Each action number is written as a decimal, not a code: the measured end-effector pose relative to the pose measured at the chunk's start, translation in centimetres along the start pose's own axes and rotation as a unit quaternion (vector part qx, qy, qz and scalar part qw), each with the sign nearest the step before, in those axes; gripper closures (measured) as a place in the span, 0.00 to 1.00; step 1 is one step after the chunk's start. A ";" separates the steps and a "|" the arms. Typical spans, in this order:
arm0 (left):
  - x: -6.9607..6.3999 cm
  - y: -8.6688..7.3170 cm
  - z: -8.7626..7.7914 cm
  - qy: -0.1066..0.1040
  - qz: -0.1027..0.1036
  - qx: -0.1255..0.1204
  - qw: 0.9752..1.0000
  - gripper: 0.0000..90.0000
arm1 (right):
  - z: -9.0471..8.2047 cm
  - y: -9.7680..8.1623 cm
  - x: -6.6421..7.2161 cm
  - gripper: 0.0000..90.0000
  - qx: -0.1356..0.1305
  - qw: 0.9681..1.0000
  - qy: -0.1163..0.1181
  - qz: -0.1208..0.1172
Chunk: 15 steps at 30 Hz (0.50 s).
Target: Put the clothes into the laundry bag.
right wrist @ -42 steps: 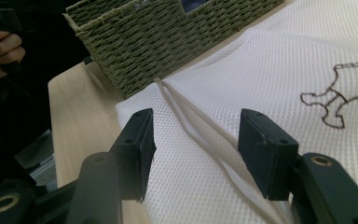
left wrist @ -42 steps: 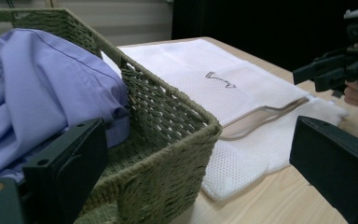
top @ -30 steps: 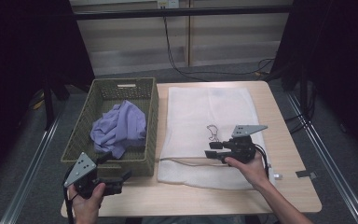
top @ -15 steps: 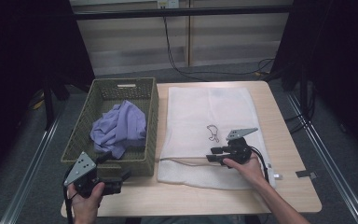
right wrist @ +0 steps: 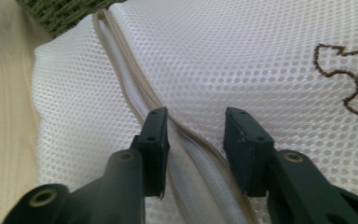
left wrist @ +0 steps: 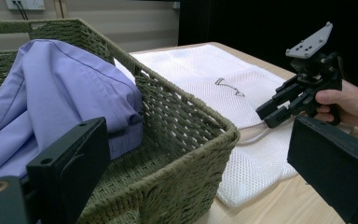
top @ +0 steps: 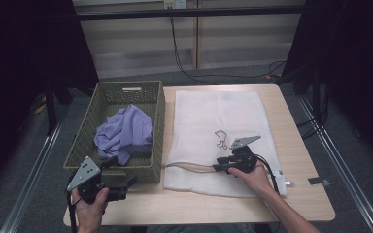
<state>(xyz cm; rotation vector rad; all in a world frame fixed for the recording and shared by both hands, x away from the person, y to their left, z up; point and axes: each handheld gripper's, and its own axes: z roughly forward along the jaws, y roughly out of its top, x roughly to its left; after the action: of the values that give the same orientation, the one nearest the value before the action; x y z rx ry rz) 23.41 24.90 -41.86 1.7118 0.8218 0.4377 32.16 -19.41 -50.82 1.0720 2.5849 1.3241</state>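
Lowered onto the mesh laundry bag (top: 218,121), the right gripper (right wrist: 193,140), jaws just narrowing yet apart, straddles the zipper (right wrist: 186,154); pinch one edge only. Left gripper (left wrist: 191,182) gapes idle.

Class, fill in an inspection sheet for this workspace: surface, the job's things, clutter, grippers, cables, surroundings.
Surface: light wooden table.
Job's things: white mesh laundry bag lying flat, its beige zipper partly open.
Clutter: green wicker basket holding a crumpled lavender shirt.
Grippers: right gripper low on the bag, jaws just closing astride the zipper edge, not yet gripping; left gripper open, at the basket's near corner.
Cables: black cables on the floor behind.
Surroundings: dark curtains on both sides.
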 end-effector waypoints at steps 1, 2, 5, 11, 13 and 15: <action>0.0 0.0 0.1 -0.002 -0.002 0.001 1.000 0.06 | 0.0 0.0 0.0 0.69 0.000 1.000 0.000 0.000; 0.1 0.0 0.2 -0.003 -0.002 0.003 1.000 0.06 | 0.0 -0.1 -0.1 0.74 -0.003 1.000 -0.003 0.006; 0.0 0.0 0.2 -0.003 -0.002 0.003 1.000 0.06 | 0.0 -0.1 0.1 0.74 -0.002 1.000 -0.012 -0.014; -0.1 -0.1 0.4 -0.001 0.004 0.010 1.000 0.06 | 0.0 -0.1 0.3 0.86 0.004 0.999 -0.031 -0.022; -0.1 0.0 0.7 0.000 0.009 0.011 1.000 0.06 | 0.0 -0.1 0.4 0.92 0.006 0.999 -0.038 -0.020; -0.2 0.0 0.8 0.000 0.010 0.013 1.000 0.06 | 0.0 -0.1 0.3 0.94 0.006 0.999 -0.037 -0.019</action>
<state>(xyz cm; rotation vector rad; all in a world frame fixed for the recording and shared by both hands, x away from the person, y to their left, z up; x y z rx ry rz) 23.80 24.24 -42.05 1.7450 0.8138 0.4440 31.91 -19.27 -50.79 1.0475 2.5504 1.2371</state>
